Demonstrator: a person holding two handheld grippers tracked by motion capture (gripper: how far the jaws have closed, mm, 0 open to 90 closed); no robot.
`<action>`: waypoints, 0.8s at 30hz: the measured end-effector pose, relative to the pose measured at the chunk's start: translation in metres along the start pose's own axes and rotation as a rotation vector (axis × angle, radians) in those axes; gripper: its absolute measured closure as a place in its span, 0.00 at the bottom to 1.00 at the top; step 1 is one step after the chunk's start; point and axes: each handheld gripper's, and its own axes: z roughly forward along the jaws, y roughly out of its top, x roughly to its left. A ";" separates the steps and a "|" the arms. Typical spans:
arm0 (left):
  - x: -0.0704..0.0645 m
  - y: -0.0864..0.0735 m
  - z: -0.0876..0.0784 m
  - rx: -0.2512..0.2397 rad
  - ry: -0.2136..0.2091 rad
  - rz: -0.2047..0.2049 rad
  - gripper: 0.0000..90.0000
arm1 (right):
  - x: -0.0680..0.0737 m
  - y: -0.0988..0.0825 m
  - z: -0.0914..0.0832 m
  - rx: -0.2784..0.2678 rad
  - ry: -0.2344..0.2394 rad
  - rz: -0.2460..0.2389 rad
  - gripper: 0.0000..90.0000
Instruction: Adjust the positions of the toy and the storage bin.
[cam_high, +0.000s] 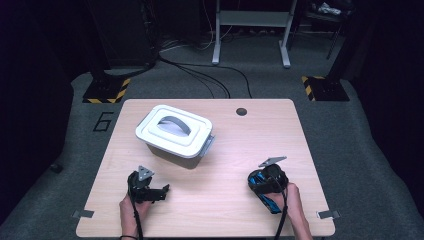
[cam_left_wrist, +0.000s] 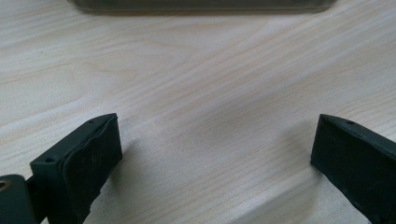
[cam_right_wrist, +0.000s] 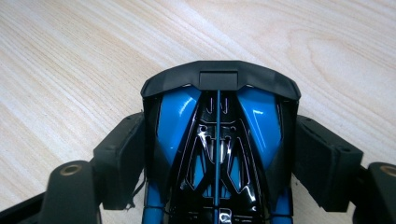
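Glossy blue-black plastic toy car (cam_right_wrist: 218, 154) on a matt, pale wood-grain table (cam_high: 235, 145).

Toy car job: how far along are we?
Done: the right tongs are clamped on the sides of the blue and black toy car, low over the table. In hand: carrying the car. Left: probably the white lidded bin, whose lid is on; the left tongs are open and empty, pointed toward it.
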 end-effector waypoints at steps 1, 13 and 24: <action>0.000 0.000 0.000 0.000 0.000 -0.001 0.02 | 0.000 0.000 0.000 -0.002 0.000 0.002 0.23; 0.000 0.000 0.000 0.000 0.000 0.000 0.02 | 0.005 0.016 -0.019 -0.077 0.038 -0.017 0.01; 0.000 0.000 0.000 0.000 0.000 0.000 0.02 | 0.014 0.034 -0.023 -0.110 0.066 -0.066 0.00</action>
